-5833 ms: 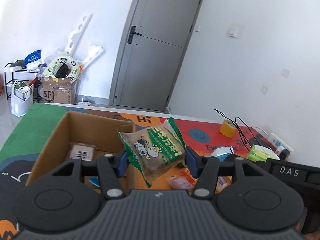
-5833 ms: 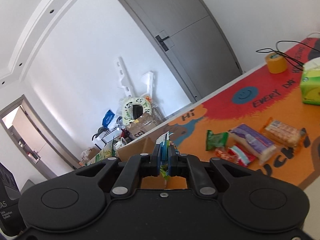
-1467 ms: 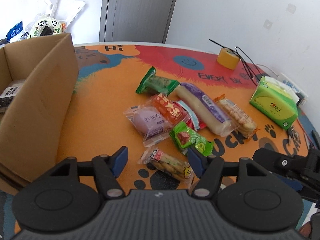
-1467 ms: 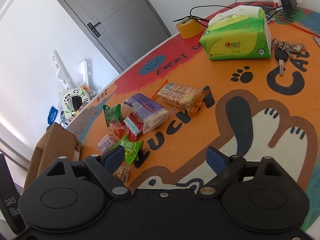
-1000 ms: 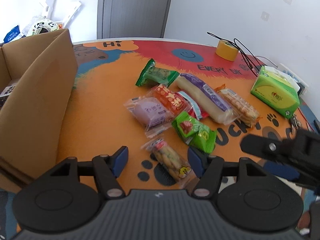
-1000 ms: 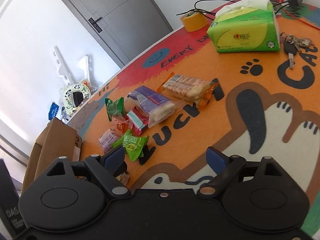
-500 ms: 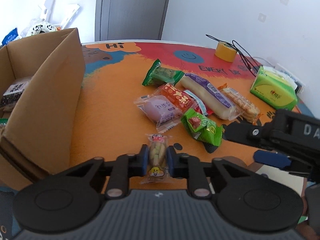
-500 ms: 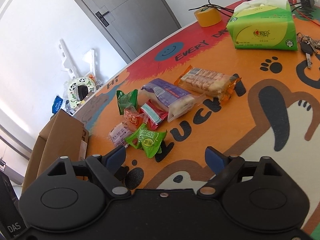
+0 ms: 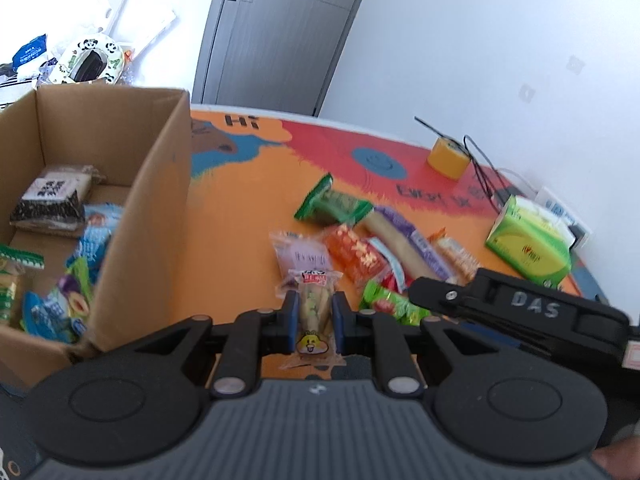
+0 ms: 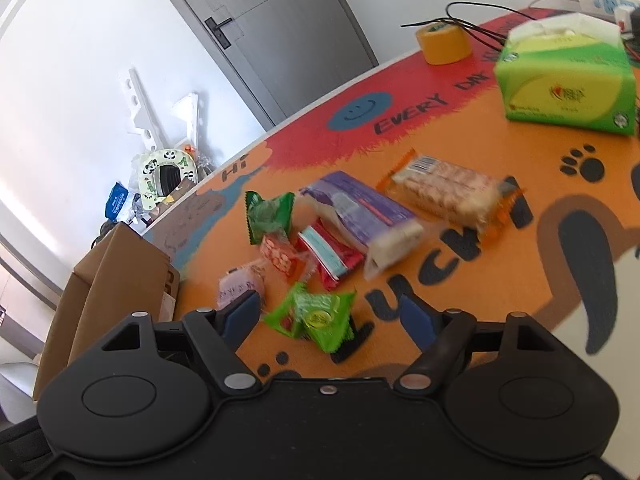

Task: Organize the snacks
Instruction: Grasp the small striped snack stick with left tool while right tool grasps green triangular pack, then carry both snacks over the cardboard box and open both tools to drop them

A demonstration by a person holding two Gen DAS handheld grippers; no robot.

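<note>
Left wrist: cardboard box (image 9: 152,184) holds several snack packets; left tongs (image 9: 313,322) clamp a snack stick (image 9: 314,304), right tongs (image 10: 328,316) gape wide.

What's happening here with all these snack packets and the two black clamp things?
A person is sorting snacks into the cardboard box, holding a clamp tool in each hand. The left gripper is shut on a small clear snack packet, lifted beside the box, which already holds several packets. The right gripper is open, hovering around a green packet on the orange table mat, where more snacks lie.
</note>
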